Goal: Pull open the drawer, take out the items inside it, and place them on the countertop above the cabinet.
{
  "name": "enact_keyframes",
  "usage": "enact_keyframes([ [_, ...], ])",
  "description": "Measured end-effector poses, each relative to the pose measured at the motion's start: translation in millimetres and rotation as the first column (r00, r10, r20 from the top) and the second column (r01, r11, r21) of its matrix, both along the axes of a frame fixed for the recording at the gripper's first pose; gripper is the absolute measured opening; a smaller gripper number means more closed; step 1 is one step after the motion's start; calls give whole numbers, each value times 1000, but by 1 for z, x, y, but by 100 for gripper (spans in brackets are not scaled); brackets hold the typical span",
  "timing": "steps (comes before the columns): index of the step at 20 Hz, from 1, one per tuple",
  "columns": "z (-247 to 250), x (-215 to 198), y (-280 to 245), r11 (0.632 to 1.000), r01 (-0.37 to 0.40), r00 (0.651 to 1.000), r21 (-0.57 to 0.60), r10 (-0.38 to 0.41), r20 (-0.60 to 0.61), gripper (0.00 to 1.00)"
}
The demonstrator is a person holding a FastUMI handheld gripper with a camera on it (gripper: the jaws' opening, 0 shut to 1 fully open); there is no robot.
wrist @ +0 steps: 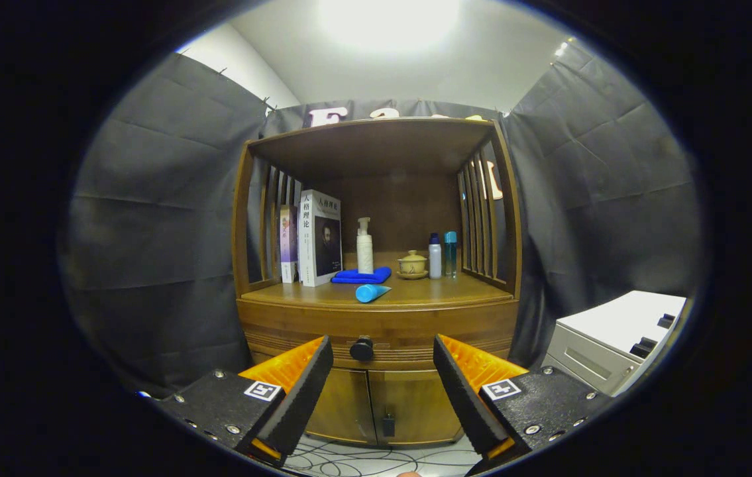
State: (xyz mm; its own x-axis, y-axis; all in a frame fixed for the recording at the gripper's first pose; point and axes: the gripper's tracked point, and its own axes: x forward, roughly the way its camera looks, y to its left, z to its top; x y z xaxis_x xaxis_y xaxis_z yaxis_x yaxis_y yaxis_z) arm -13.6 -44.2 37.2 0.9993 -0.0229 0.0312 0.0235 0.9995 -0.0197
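While the gripper [382, 371] faces the wooden cabinet [376, 397] from some way off, its two fingers [303, 391] are spread wide apart and they hold nothing. Between the fingers and beyond them is the black knob [362, 348] of the drawer [376, 331], and the drawer front sits flush with the cabinet, so it is closed. What is inside the drawer cannot be seen. Under the drawer there are two cabinet doors [382, 404] with a small dark latch where they meet.

Above the drawer is the countertop [429, 291], which is roofed by a wooden shelf frame with slatted sides. On it, near the front edge, a blue tube [372, 292] lies on its side. Behind the tube a white pump bottle [364, 247] stands upright on a folded blue cloth [362, 275]. Left of the cloth several books [319, 237] stand upright. Right of the pump bottle is a small lidded cup [412, 264] on a saucer, and just beside it stand two slim bottles [442, 255]. Well to the right of the cabinet a white unit [614, 338] stands against the dark cloth wall
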Motion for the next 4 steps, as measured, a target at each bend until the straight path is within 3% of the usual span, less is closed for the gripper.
enact_keyframes([
  [4,-2,1,-1,1000,3,1000,-1,-3,-4,94],
])
